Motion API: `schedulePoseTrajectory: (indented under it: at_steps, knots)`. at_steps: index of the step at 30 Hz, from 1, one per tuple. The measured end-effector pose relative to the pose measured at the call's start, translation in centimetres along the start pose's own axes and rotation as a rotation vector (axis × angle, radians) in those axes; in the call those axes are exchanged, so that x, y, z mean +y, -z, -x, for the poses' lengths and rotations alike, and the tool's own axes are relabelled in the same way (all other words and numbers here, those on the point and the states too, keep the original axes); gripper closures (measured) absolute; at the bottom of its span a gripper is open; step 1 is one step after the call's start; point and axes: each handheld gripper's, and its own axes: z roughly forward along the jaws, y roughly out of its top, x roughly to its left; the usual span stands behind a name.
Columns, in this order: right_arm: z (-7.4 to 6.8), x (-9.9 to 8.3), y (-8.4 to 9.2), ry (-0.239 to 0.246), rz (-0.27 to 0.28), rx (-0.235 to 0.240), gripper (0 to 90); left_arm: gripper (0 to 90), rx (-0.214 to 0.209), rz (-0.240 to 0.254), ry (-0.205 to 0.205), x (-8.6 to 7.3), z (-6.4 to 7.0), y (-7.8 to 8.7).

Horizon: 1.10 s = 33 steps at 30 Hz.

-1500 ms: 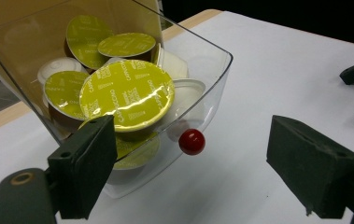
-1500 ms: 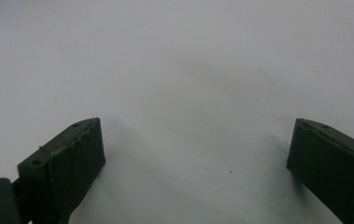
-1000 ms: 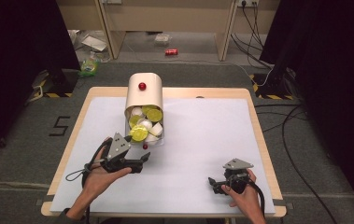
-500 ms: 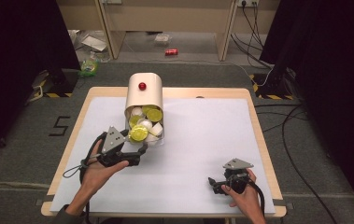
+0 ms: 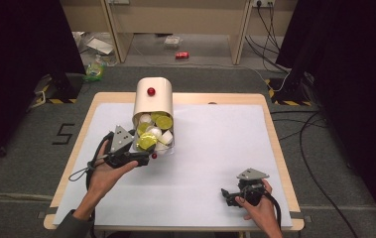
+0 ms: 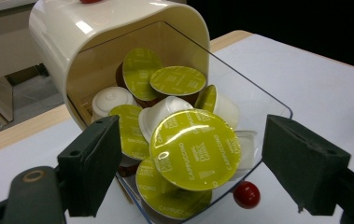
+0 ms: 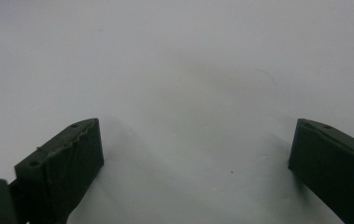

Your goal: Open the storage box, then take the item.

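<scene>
Room: dark grey carpet floor (image 5: 22, 163) around the table, black curtains at the left and right edges of the high view, a pale wooden unit (image 5: 175, 20) along the top, cables at upper right, litter and a red can (image 5: 182, 55) on the floor at top centre.
Floor mark: a black "5" (image 5: 64, 134) left of the table.
Table: light wood table (image 5: 275, 144) in the middle of the high view, covered by a white sheet (image 5: 215, 148).
Dispenser: cream capsule dispenser (image 5: 153, 99) with a red knob, lying at upper centre, its clear drawer (image 6: 254, 100) open toward the bottom of the frame.
Capsules: green-lidded coffee capsule (image 6: 194, 148) foremost in the drawer, among other green and white ones; lid reads "CAPPUCCINO" and "Dolce Gusto".
Left gripper: left gripper (image 5: 143, 157) at centre left, jaws apart and just closing, either side of the foremost capsule, not touching it.
Right gripper: right gripper (image 5: 226, 196) at lower right, jaws wide apart over bare sheet.
</scene>
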Motion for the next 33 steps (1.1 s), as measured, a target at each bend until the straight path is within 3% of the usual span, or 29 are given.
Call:
schedulePoseTrajectory:
  at_steps: [23, 29, 33]
  knots:
    - [0.0, 0.1, -0.1, 0.012, -0.004, 0.005, 1.6, 24.4, 0.005, -0.027, 0.015, 0.2, -0.4, -1.5]
    - [0.0, 0.1, -0.1, 0.012, -0.006, 0.003, 1.5, 26.4, -0.008, -0.052, 0.004, 0.2, -0.1, -2.2]
    - [0.0, 0.1, -0.1, 0.011, -0.006, 0.002, 1.5, 31.6, -0.014, -0.08, 0.017, 0.1, -0.3, -3.0]
